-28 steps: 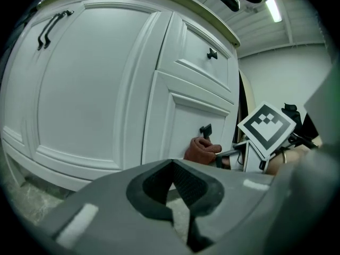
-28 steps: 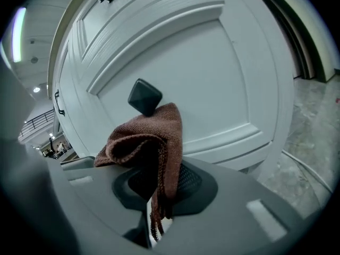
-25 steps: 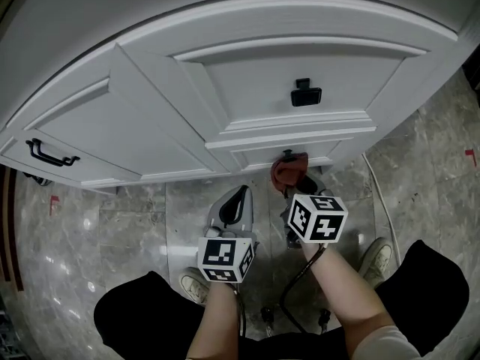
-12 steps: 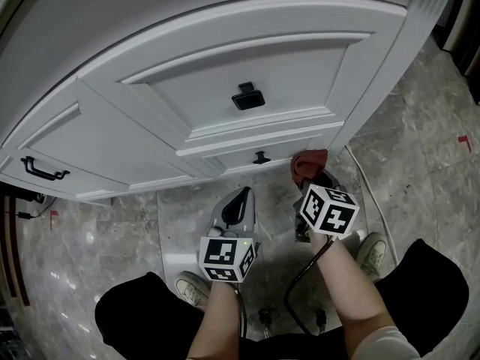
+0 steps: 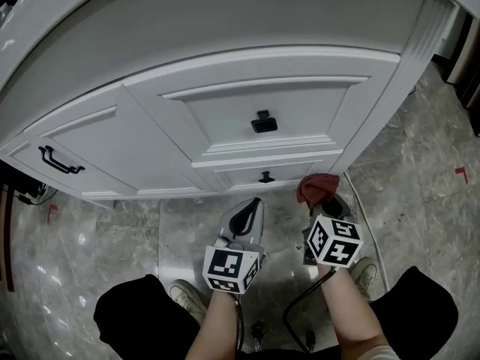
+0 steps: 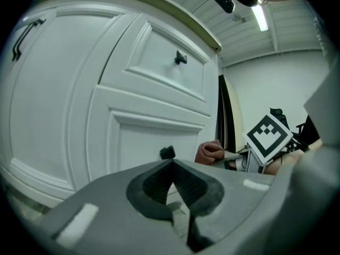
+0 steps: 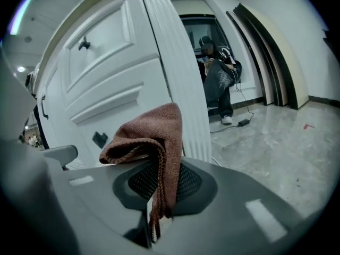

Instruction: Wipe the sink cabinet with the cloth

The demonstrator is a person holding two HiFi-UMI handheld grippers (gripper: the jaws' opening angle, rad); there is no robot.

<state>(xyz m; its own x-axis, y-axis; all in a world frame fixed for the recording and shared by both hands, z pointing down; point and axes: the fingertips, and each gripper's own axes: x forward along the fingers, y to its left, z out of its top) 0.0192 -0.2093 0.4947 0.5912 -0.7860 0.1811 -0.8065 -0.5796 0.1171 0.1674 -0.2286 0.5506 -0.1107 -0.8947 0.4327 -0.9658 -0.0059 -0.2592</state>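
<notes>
The white sink cabinet (image 5: pixel 247 107) curves across the head view, with panelled doors and black handles. My right gripper (image 5: pixel 324 203) is shut on a reddish-brown cloth (image 5: pixel 315 188), held low beside the cabinet's right corner post (image 5: pixel 375 122); whether it touches the wood I cannot tell. In the right gripper view the cloth (image 7: pixel 154 137) drapes over the shut jaws in front of the fluted post (image 7: pixel 175 84). My left gripper (image 5: pixel 247 214) hangs shut and empty near the floor, below the small knob (image 5: pixel 265 177). The left gripper view shows the cabinet door (image 6: pixel 133 105) and the cloth (image 6: pixel 211 153) to the right.
Grey marble floor (image 5: pixel 105 231) surrounds the cabinet base. A long black handle (image 5: pixel 58 160) sits on the left door, a square pull (image 5: pixel 264 123) on the middle panel. A person (image 7: pixel 218 73) sits in the background by dark boards (image 7: pixel 265 52). My shoes (image 5: pixel 184 295) flank the grippers.
The right gripper with the cloth has slid right along the cabinet's bottom from under the middle panel to the right corner. The left gripper stayed low and shut.
</notes>
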